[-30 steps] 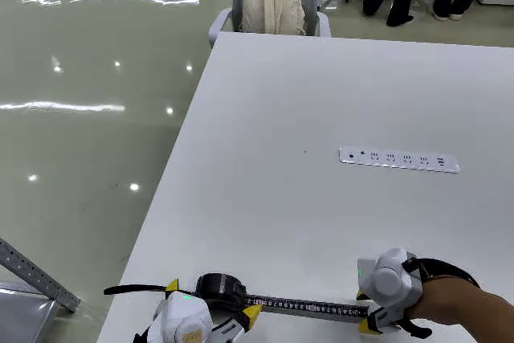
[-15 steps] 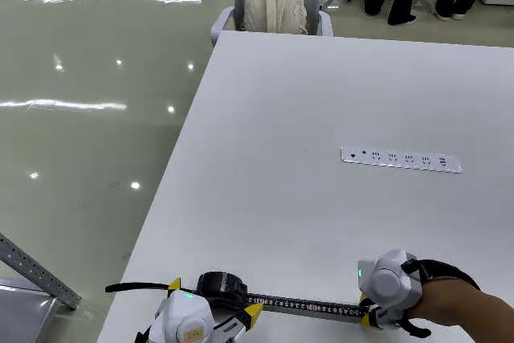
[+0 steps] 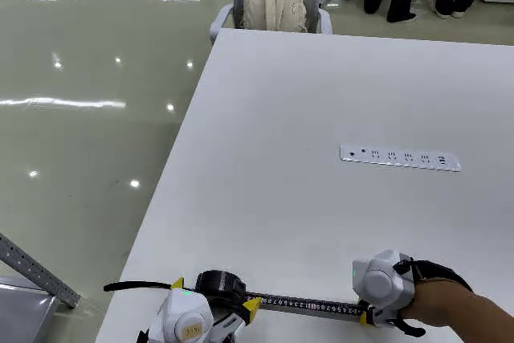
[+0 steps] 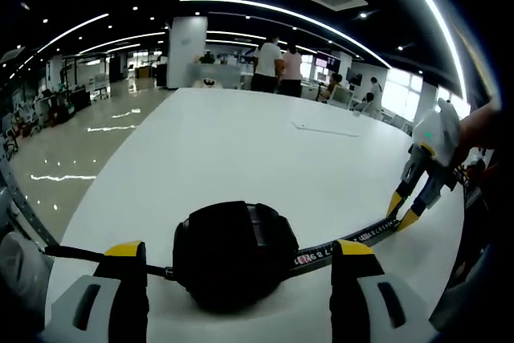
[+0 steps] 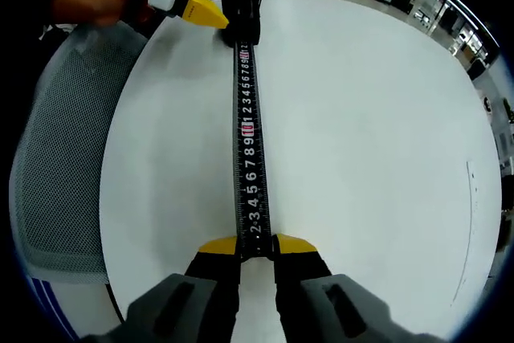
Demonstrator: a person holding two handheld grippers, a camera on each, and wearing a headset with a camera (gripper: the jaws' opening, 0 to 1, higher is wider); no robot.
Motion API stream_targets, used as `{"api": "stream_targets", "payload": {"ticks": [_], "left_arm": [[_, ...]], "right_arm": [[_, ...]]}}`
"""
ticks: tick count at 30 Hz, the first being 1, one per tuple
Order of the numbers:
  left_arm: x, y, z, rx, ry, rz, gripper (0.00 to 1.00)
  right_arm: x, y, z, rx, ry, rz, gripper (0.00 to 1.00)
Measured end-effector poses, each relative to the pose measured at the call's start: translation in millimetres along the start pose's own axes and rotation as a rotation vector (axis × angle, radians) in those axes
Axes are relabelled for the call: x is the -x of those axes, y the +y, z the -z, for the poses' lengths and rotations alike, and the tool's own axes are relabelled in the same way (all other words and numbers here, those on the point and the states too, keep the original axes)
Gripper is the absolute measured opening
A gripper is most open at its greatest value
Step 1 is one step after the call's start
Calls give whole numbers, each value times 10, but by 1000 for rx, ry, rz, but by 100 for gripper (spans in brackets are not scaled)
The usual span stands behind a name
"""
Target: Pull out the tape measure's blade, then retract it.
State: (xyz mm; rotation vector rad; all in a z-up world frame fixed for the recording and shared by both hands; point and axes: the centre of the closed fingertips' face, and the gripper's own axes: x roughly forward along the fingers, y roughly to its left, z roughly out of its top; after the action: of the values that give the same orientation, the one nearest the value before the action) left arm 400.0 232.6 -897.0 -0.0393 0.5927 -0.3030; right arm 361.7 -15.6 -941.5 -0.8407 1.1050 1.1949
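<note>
The black tape measure case (image 3: 221, 285) lies near the table's front left corner. My left gripper (image 3: 213, 296) stands open, and its yellow-tipped jaws bracket the case (image 4: 233, 255) with a small gap on each side. A black strap trails left from the case. The numbered blade (image 3: 309, 305) runs right along the table to my right gripper (image 3: 365, 312). In the right gripper view, that gripper (image 5: 257, 245) is shut on the blade's (image 5: 247, 118) end, with the case (image 5: 241, 14) at the far end.
A white power strip (image 3: 400, 158) lies mid-table on the right. At the far end stands a chair with a cream backpack (image 3: 274, 3), and people stand behind it. The table's left edge (image 3: 173, 174) drops to glossy floor. A grey mesh chair (image 5: 64, 158) sits by the front edge.
My right gripper has moved slightly left toward the case, still holding the blade's end, so the drawn-out blade is a little shorter. The case and left gripper have stayed put.
</note>
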Motion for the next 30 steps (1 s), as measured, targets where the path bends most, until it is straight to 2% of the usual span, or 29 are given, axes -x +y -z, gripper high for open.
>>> {"api": "stream_targets", "payload": {"ticks": [7, 11, 18, 19, 21, 27, 30], "left_arm": [[-45, -11, 25, 22, 8, -6, 90], [-78, -12, 57, 39, 22, -6, 88], [-86, -8, 59, 39, 23, -8, 81], [-128, 22, 26, 33, 16, -12, 80], [-133, 41, 6, 47, 16, -14, 77], [-157, 53, -26, 83, 22, -6, 72], [-171, 57, -7, 91, 32, -4, 69]], "right_arm": [[-6, 8, 1, 43, 8, 3, 16], [3, 13, -22, 33, 39, 6, 16], [3, 4, -16, 11, 52, 6, 16], [-13, -5, -17, -5, 96, 6, 16], [-27, -22, -8, -18, 115, 7, 15], [-26, -22, 8, -7, 114, 9, 15], [-28, -23, 10, -10, 113, 11, 15]]}}
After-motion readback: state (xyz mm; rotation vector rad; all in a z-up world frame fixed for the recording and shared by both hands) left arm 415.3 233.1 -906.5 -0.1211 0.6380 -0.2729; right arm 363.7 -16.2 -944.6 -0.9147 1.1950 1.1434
